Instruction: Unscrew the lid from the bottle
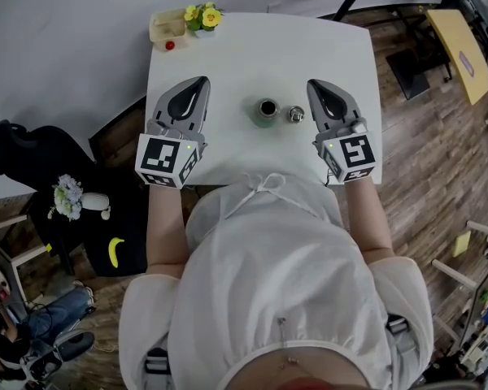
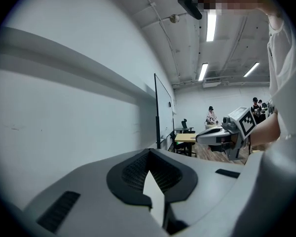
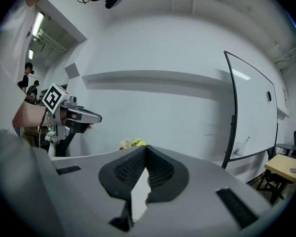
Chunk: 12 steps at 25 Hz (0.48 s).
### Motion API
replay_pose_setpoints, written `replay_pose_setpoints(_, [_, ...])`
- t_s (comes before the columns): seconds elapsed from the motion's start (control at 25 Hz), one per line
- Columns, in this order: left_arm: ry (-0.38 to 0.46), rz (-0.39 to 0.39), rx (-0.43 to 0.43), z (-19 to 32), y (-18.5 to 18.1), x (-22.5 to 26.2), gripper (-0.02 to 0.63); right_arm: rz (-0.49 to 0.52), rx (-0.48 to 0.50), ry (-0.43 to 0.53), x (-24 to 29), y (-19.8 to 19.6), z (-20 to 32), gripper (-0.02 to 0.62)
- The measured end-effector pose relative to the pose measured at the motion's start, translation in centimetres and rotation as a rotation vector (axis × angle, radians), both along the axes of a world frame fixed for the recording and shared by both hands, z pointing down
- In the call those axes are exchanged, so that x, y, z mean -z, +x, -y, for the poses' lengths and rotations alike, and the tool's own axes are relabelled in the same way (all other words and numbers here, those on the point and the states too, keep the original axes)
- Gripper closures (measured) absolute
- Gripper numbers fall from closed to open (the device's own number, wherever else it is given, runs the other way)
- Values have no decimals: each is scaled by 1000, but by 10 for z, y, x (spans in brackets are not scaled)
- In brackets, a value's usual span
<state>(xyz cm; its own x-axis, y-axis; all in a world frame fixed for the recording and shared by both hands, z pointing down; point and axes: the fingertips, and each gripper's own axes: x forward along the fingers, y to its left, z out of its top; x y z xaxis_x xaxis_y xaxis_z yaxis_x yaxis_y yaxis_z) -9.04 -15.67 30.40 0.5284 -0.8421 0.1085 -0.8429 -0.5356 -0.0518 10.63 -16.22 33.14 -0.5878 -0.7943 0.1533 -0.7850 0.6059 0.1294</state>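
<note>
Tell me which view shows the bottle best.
The head view: from above, the bottle stands open on the table, lid beside it. Both gripper views point across the room and show no bottle.

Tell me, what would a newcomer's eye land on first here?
Two grey hand-held tools, the left gripper and the right gripper, hover shut and empty over a white table. Between them stands a small open bottle, its lid lying just right of it. Yellow flowers sit at the table's far left corner.
</note>
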Motion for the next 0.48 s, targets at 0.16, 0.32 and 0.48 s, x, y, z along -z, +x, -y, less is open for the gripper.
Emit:
replay_pose_setpoints(0.16, [10,0,-8,1,1,2,588,20,-2,-13,-3,-2,-2,592])
replay_pose_setpoints(0.32, [18,-2,-5,0,0,1,588,30,-6,-18,-2,-2,-3,592])
replay_pose_setpoints(0.48, [17,6,-17,-1,4,-2,588,28,-18,-24,-4,0,-3,594])
